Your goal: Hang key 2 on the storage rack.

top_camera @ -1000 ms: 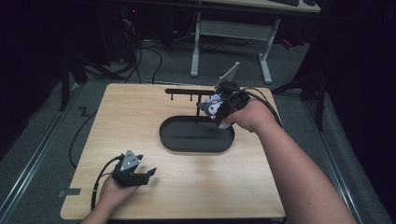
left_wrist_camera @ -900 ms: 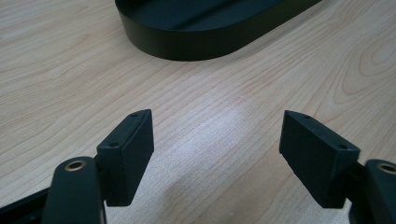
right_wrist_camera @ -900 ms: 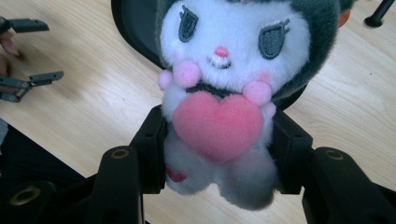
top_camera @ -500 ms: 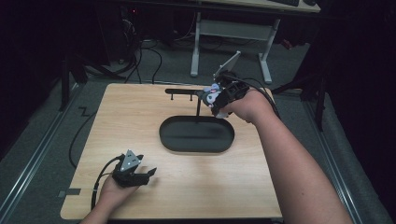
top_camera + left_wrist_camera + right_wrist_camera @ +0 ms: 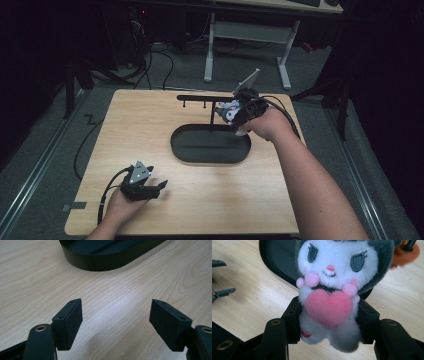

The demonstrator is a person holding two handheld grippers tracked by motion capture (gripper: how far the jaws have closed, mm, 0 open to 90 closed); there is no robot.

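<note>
A: Right gripper view: what grips the white-and-grey plush doll with the pink heart (image 5: pixel 329 290)?

B: The right gripper (image 5: pixel 329 322), fingers clamped on its body, above the wooden counter (image 5: pixel 249 297) by the black oval tray (image 5: pixel 274 260). The left gripper (image 5: pixel 116 320) rests with fingers apart, empty.

Your left gripper (image 5: pixel 116 322) is hovering low over the wooden table (image 5: pixel 37 285), its two black jaws standing wide apart with nothing between them. Ahead, the dark oval tray (image 5: pixel 105 261) is lying flat on the wood, its rounded wall facing you.
</note>
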